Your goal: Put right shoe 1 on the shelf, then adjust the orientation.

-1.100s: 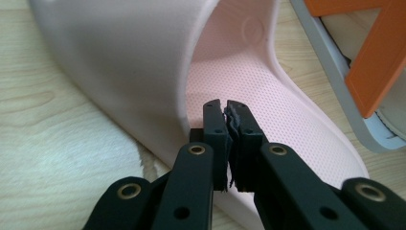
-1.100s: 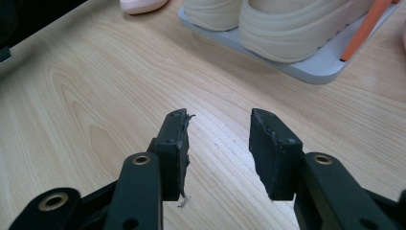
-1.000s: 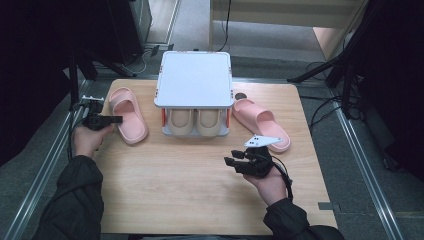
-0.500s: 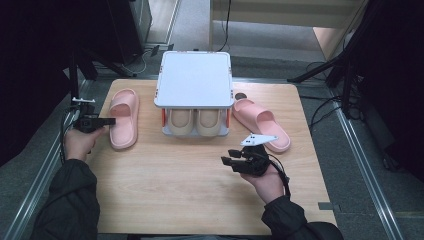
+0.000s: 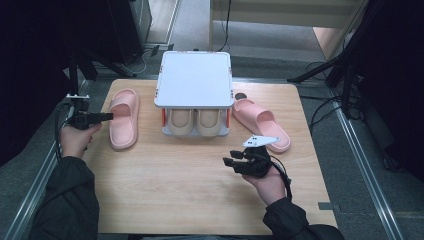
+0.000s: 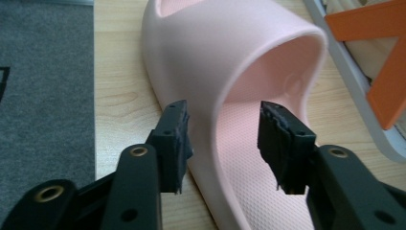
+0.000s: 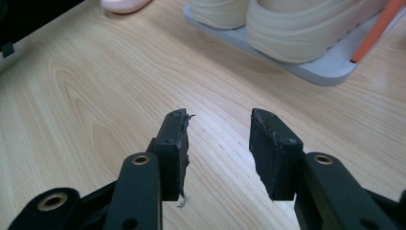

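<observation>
No writing is legible. The left gripper (image 6: 222, 139) straddles the left pink slipper's (image 6: 239, 72) strap edge, jaws spread; the right gripper (image 7: 218, 146) hovers spread over the wooden table (image 7: 86, 96).

The wooden table (image 5: 165, 185) carries a white shoe rack (image 5: 195, 80) flanked by two pink slippers (image 5: 123, 118) (image 5: 261, 123).

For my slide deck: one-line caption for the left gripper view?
Left gripper, jaws open, straddling the side wall of a pink slipper on the wooden table.
</observation>
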`<state>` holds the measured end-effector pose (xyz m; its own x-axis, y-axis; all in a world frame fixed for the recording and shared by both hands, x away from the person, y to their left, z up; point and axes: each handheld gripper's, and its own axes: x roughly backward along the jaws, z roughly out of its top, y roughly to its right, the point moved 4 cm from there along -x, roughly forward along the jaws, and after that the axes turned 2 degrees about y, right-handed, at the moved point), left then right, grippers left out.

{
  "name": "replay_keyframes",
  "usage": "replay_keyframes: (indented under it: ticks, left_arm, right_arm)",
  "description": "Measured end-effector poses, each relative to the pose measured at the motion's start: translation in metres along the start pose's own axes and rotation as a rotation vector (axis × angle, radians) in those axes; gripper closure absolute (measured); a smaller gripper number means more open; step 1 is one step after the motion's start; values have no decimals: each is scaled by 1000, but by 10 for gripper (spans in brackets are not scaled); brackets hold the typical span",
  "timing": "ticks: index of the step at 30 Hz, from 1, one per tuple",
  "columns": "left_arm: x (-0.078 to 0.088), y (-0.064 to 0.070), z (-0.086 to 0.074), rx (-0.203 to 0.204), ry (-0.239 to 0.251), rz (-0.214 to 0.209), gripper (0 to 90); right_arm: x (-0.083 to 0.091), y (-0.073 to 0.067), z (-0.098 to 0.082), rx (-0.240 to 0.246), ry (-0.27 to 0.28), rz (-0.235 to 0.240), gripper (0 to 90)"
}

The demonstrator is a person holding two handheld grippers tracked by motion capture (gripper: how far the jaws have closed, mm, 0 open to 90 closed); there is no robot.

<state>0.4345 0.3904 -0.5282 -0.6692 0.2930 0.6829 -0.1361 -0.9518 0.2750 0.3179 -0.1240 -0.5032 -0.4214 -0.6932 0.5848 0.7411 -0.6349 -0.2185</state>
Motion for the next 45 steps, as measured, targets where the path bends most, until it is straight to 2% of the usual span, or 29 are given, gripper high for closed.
replay_keyframes:
  ticks: [4,12,18,21,22,23,26,28,34,37,42,45]
  left_arm:
    - [-10,-4,-1,15,3,5,460]
    - [-23,-6,2,30,-19,4,493]
    - [-26,-9,2,32,-11,22,637]
    - [-24,-9,3,18,-7,44,690]
    - [-24,-9,4,20,-5,58,722]
    - [-23,-9,4,44,-10,56,769]
    - [-22,-10,4,39,-17,68,811]
    - [-22,-11,4,59,-28,49,832]
    - [-20,-6,7,86,-41,26,836]
    - [-16,-1,10,84,-33,4,838]
    - [-11,6,13,104,-28,-28,838]
    - [-7,11,15,103,-23,-35,838]
  right_arm:
    - [4,2,-3,-11,4,-15,581]
    - [11,4,-10,-27,8,-39,579]
    - [14,6,-12,-37,10,-51,578]
    - [14,6,-13,-38,9,-53,578]
    - [14,6,-12,-37,9,-52,578]
    - [14,5,-12,-40,8,-51,578]
    - [13,5,-12,-41,6,-50,577]
    - [13,5,-12,-40,5,-50,577]
    - [14,6,-11,-40,10,-49,577]
    - [13,6,-10,-33,13,-44,577]
    - [10,4,-9,-26,7,-35,577]
    - [9,4,-8,-26,8,-30,577]
